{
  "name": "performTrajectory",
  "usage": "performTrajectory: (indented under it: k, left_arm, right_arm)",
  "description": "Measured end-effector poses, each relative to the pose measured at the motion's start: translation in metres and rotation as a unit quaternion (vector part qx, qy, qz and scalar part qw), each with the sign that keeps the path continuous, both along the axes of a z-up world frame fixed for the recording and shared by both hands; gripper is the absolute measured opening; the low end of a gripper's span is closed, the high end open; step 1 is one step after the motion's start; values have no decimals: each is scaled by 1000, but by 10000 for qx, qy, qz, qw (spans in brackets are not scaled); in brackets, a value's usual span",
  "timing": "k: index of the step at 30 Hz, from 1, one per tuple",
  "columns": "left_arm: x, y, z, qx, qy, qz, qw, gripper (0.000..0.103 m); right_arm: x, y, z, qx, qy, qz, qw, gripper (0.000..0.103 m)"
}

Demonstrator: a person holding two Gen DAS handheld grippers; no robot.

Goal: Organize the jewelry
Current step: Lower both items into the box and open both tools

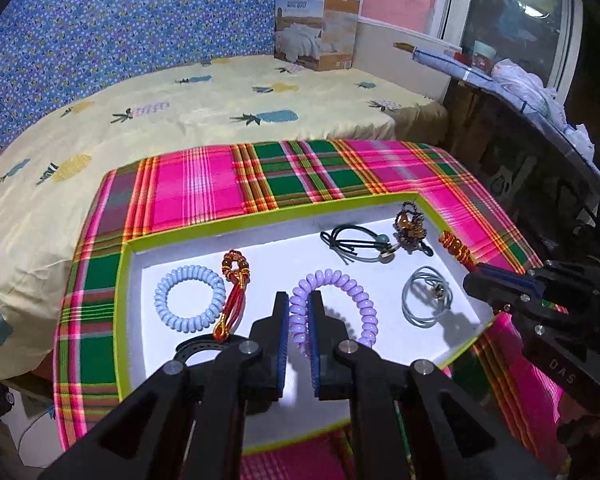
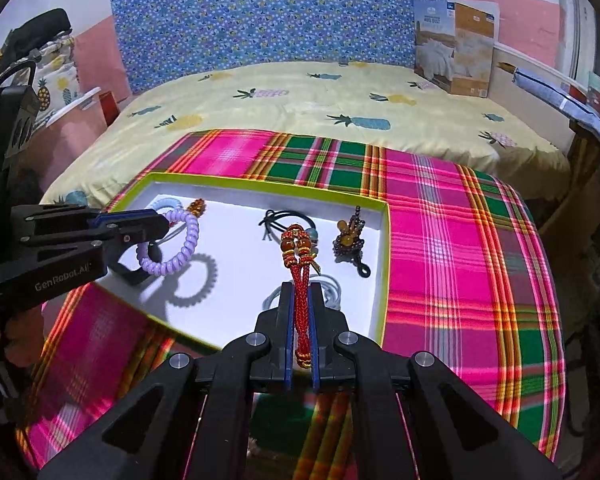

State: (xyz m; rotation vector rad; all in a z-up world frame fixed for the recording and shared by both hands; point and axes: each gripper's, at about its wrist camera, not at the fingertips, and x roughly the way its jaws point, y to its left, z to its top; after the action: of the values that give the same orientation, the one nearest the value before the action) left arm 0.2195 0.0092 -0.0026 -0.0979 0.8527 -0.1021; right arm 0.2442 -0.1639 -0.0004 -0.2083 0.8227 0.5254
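Two grippers: left gripper clamps purple coil, right gripper red cord.

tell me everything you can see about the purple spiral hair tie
The purple spiral hair tie is a glossy, plastic-looking coil formed into a ring of pale lilac loops. The left hand-held gripper is shut on one side of the ring, between its blue pads. In the right wrist view the tie hangs clear above the white floor of the green-rimmed tray, tilted, casting a coil-shaped shadow below. Nothing else appears to touch it.

Tray on plaid-covered table
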Motion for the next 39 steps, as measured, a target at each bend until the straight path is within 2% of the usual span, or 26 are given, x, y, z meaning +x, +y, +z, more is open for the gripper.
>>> performTrajectory:
  k: [17,26,32,39]
  left_arm:
    - [23,-5,-23,55,281,-33,9996,10]
    - [25,-6,-29,89,335,-42,9994,10]
    - [26,-5,-29,102,349,-37,9993,11]
    - [16,-3,-17,104,225,1,9997,11]
  right_arm:
    - [32,4,-26,-243,341,-69,9991,6]
    - [37,6,-28,-304,398,-75,9987,6]
    - [37,6,-27,-317,407,-90,9986,16]
    - [26,0,-15,-195,297,-135,9993,18]
